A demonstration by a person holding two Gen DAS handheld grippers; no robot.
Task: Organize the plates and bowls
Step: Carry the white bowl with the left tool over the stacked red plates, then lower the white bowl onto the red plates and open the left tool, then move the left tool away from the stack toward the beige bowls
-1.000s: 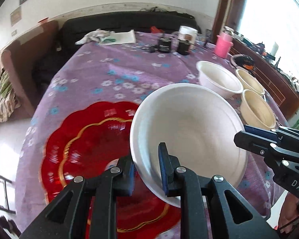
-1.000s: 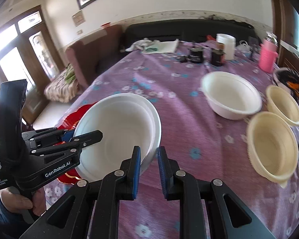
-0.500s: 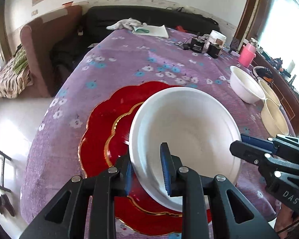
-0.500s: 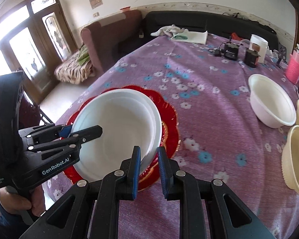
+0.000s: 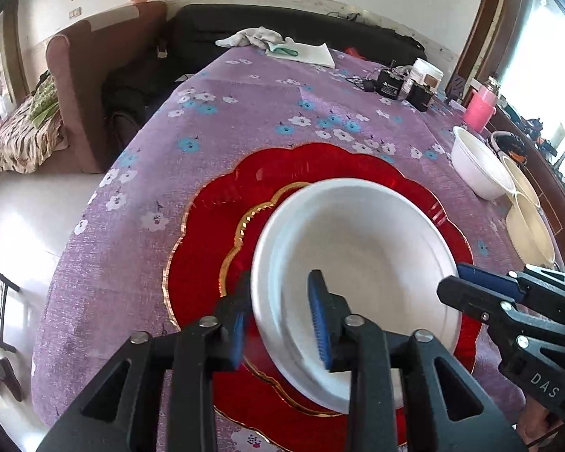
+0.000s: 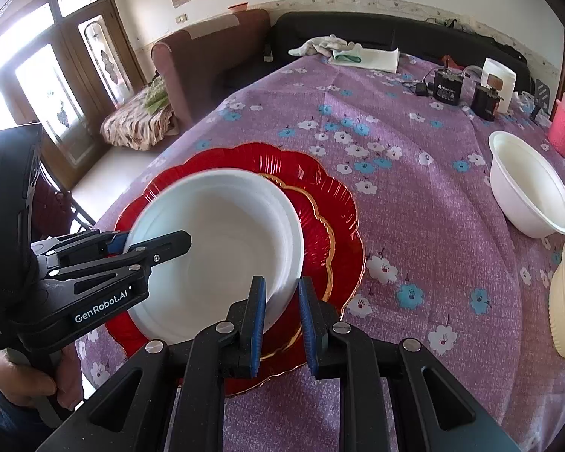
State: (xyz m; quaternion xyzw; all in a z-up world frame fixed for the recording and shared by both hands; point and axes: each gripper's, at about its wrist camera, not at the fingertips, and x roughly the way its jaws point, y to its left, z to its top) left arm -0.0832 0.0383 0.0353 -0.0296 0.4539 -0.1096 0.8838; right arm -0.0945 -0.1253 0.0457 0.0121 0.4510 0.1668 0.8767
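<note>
Your bench (image 5: 245,113), under its purple flowered cloth, now fills both views from a higher angle than a second ago: you have carried the load leftward and it now sits over the middle of the red plate (image 5: 214,226) instead of hanging beside it. That reads as the stacking step nearly finished, with only the set-down and release left to do.

The red plate lies flat on the bench at the near left edge. Whether the white plate (image 5: 358,263) already rests on it or hovers just above, the pictures do not settle; its far rim looks a little raised in the right wrist view.

Both grippers hold the white plate by its rim. Your left gripper (image 5: 278,324) is clamped on the near left edge, one pad under and one inside. Your right gripper (image 6: 280,312) is clamped on the opposite edge in the same way.

As for containers, the white plate is deep and holds nothing. The white bowl (image 6: 527,192) stands well apart on the right side of the bench, empty too. Two cream bowls (image 5: 531,226) sit just beside it at the bench's right edge, and what shows of them is empty.
</note>
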